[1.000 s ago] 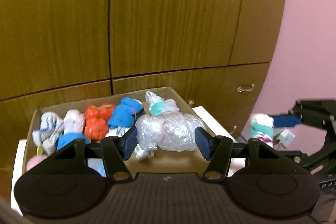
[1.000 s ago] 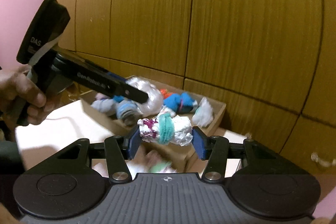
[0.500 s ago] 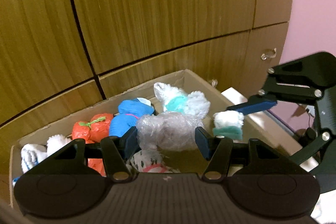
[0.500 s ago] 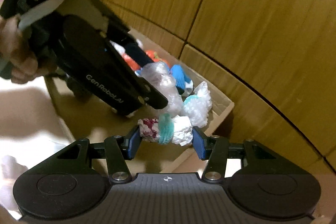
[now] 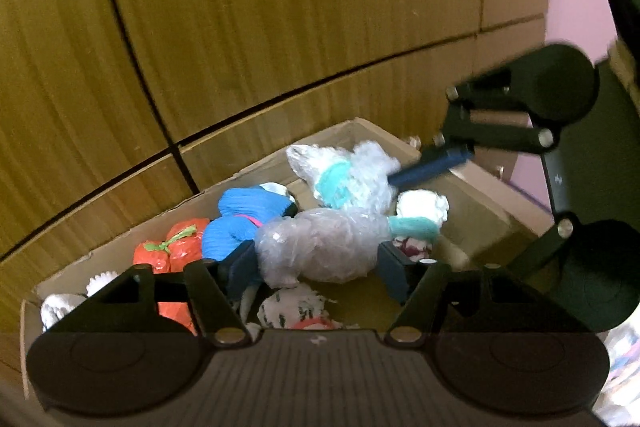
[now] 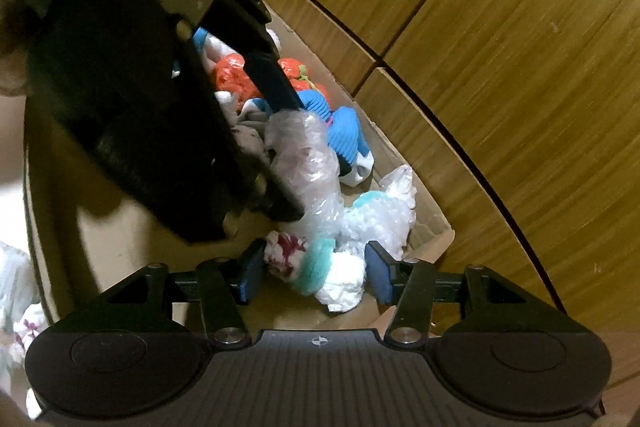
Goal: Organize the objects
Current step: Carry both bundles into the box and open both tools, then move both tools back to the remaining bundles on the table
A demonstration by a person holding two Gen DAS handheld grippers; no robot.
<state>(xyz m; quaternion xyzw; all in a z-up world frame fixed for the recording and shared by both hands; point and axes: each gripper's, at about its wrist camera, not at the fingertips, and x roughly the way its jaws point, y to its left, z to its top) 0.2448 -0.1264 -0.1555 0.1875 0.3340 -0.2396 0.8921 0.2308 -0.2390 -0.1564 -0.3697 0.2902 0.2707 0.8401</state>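
Note:
My left gripper [image 5: 318,261] is shut on a clear plastic-wrapped bundle [image 5: 320,251] and holds it inside the cardboard box [image 5: 256,167], near its right end. My right gripper [image 6: 314,273] is shut on a small white bundle with a teal band [image 6: 320,267], low in the box's right corner. That bundle also shows in the left wrist view [image 5: 416,219], just right of the plastic bundle. The left gripper's bundle shows in the right wrist view [image 6: 308,163], touching the teal-banded one.
The box holds orange bundles [image 5: 172,251], blue sock rolls [image 5: 248,219], a wrapped bundle with a teal band [image 5: 348,179] and white socks [image 5: 60,307]. Wooden cupboard doors [image 5: 280,7] stand right behind it. More bundles lie outside on the white surface [image 6: 20,307].
Both grippers have moved forward and down into the box's right end, each still holding its bundle. The two bundles now sit side by side, close to the box floor.

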